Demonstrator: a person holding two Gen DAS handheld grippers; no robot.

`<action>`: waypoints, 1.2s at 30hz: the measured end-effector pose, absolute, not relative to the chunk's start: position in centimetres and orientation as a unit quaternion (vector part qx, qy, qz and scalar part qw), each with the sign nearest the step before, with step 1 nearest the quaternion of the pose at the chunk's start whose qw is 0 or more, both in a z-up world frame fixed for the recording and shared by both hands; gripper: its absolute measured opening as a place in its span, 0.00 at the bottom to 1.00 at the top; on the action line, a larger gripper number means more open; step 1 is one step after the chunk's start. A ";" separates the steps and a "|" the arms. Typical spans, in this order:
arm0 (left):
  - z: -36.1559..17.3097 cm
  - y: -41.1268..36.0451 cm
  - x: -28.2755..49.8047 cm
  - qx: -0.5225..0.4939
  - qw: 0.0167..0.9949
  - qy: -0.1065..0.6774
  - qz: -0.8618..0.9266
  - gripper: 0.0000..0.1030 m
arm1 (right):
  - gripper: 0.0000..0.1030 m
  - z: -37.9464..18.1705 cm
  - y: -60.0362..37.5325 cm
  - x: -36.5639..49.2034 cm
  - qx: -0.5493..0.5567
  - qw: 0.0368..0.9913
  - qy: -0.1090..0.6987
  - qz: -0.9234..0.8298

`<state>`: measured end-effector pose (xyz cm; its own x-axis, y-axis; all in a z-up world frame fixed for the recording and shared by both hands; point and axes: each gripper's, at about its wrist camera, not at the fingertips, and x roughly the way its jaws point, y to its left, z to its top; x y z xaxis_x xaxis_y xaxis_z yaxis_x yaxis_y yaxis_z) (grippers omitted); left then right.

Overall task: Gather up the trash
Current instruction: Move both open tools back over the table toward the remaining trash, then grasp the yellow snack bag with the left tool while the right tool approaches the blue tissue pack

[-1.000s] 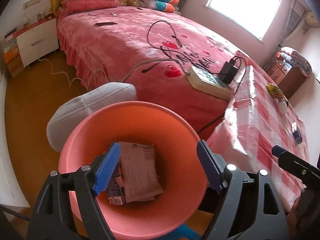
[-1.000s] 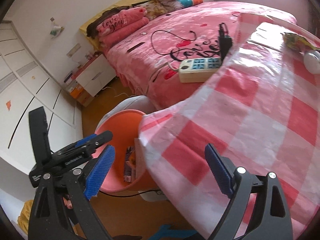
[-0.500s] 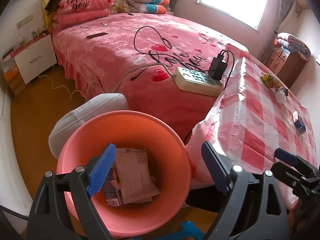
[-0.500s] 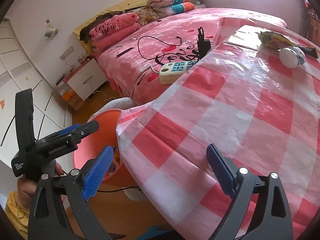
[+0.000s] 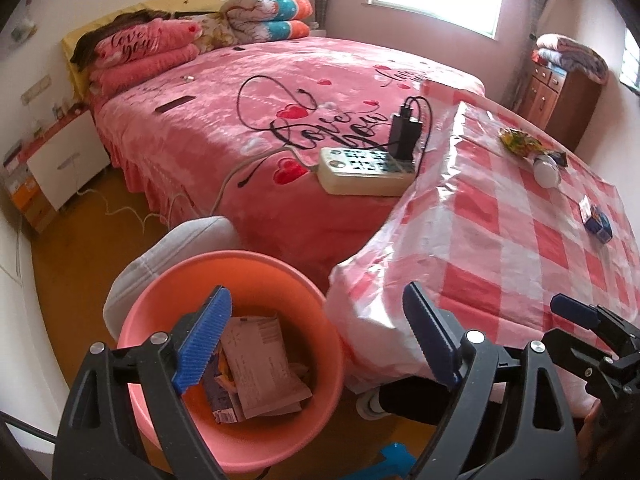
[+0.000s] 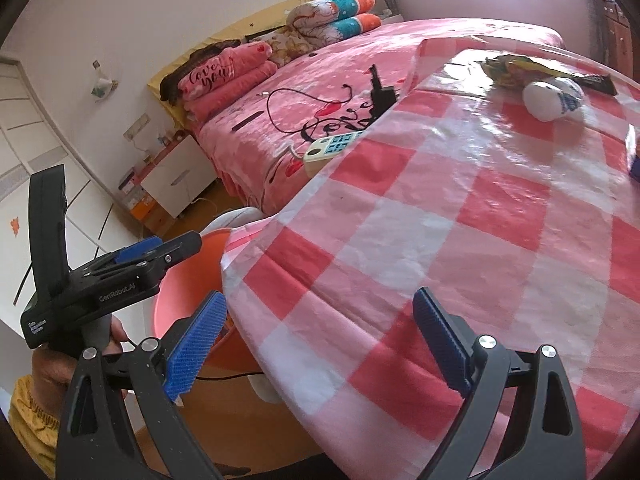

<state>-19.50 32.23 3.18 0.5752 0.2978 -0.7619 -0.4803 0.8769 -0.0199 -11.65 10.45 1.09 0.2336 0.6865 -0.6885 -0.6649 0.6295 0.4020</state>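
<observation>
One orange bin [image 5: 240, 280] at lower left, one bed [image 5: 224, 120], one checked tablecloth [image 5: 520, 240], one power strip [image 5: 360, 170], one charger [image 5: 405, 132], two folded pink blankets [image 5: 140, 56], one snack wrapper [image 5: 518, 141], one white ball [image 5: 547, 168], one small blue box [image 5: 598, 226], two grippers [image 5: 316, 340].

Left tool [image 5: 316, 340] gapes wide, empty; right tool [image 6: 320, 340] likewise spread, empty.

bin [image 5: 160, 312] left of table [image 5: 500, 232] – papers [image 5: 256, 364] inside

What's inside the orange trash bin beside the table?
The orange trash bin holds crumpled printed papers and a small carton. Anything beneath them is covered.
</observation>
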 end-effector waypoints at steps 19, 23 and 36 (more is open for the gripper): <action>6.3 25.8 -13.9 -0.052 0.896 0.406 0.171 0.86 | 0.90 2.3 3.7 -8.6 0.071 0.805 0.429 0.404; 7.7 23.7 -11.6 -0.045 0.907 0.395 0.140 0.86 | 0.90 3.1 1.2 -7.3 0.081 0.818 0.423 0.382; 11.3 18.2 -0.1 -0.069 0.923 0.376 0.035 0.86 | 0.90 5.5 -7.2 0.9 0.098 0.845 0.435 0.294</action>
<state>-0.12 18.24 11.29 0.7151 0.0132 -0.6989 -0.1167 0.9880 -0.1007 0.86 -7.18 5.51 0.4488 0.5816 -0.6785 -0.4113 0.8085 0.4209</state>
